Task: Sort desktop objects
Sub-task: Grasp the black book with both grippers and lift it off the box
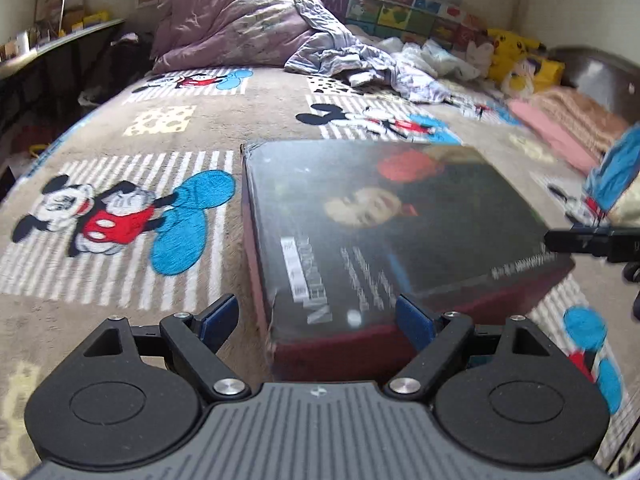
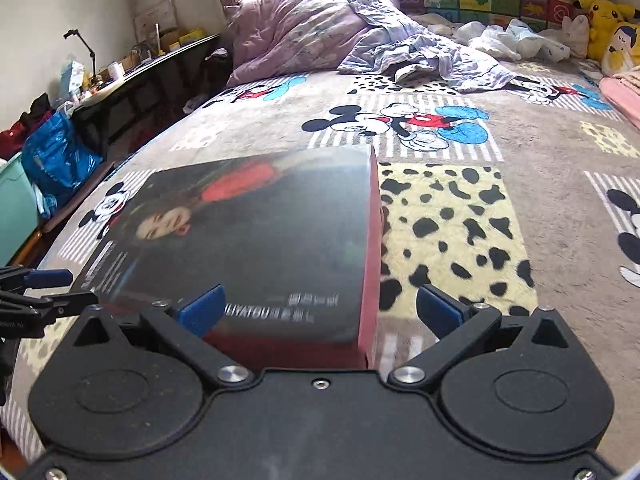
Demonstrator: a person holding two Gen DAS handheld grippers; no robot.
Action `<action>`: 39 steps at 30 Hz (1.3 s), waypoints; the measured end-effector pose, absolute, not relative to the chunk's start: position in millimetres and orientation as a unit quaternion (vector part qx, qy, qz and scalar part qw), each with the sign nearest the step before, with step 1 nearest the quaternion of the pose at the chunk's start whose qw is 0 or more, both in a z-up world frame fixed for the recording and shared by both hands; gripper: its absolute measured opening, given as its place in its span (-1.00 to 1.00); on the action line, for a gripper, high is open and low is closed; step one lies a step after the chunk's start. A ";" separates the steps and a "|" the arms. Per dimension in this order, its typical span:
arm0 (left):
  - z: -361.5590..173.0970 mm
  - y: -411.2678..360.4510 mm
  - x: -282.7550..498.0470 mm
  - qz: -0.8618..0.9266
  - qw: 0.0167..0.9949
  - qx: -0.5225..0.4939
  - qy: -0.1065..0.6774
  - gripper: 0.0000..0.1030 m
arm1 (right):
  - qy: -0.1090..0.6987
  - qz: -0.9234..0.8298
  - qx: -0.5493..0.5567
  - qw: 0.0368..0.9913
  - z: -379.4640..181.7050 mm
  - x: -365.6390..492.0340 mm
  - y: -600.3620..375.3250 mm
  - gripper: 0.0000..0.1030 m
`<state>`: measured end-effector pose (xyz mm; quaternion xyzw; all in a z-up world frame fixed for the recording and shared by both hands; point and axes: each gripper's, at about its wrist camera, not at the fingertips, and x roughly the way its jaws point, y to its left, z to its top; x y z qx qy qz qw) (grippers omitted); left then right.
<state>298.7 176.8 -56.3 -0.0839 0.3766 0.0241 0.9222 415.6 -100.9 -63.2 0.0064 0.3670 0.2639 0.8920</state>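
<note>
A large flat box (image 1: 384,216) with a dark printed lid and red sides lies on the cartoon-mouse blanket (image 1: 120,220) of a bed. My left gripper (image 1: 316,314) is open over the box's near left corner. Its left finger hangs outside the box edge and its right finger is over the lid, with neither pad pressing. My right gripper (image 2: 320,306) is open over the near right corner of the same box (image 2: 256,240), in the same way. Each view shows the other gripper's tip at the picture's edge: right gripper (image 1: 576,240), left gripper (image 2: 44,278).
A heaped purple duvet (image 1: 232,24) and crumpled clothes (image 2: 424,60) lie at the far end of the bed. Yellow plush toys (image 2: 604,12) and a folded pink blanket (image 1: 548,128) are at the right. A cluttered desk (image 2: 132,68) and a blue bag (image 2: 52,156) stand left of the bed.
</note>
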 end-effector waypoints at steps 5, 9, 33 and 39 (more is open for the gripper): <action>-67.7 194.3 313.7 0.013 0.919 -0.146 0.366 0.66 | 0.371 0.279 0.021 0.885 -71.4 436.2 -92.1 0.99; -76.9 204.8 320.3 -0.007 0.915 -0.180 0.362 0.69 | 0.382 0.286 0.026 0.878 -83.5 448.1 -88.0 0.99; 8.6 160.5 313.9 -0.051 0.957 -0.108 0.264 0.69 | 0.271 0.326 0.077 0.902 -25.1 437.7 -122.8 1.00; 17.9 123.8 314.6 -0.082 0.957 -0.103 0.259 0.69 | 0.281 0.308 0.102 0.903 -22.7 430.6 -165.9 1.00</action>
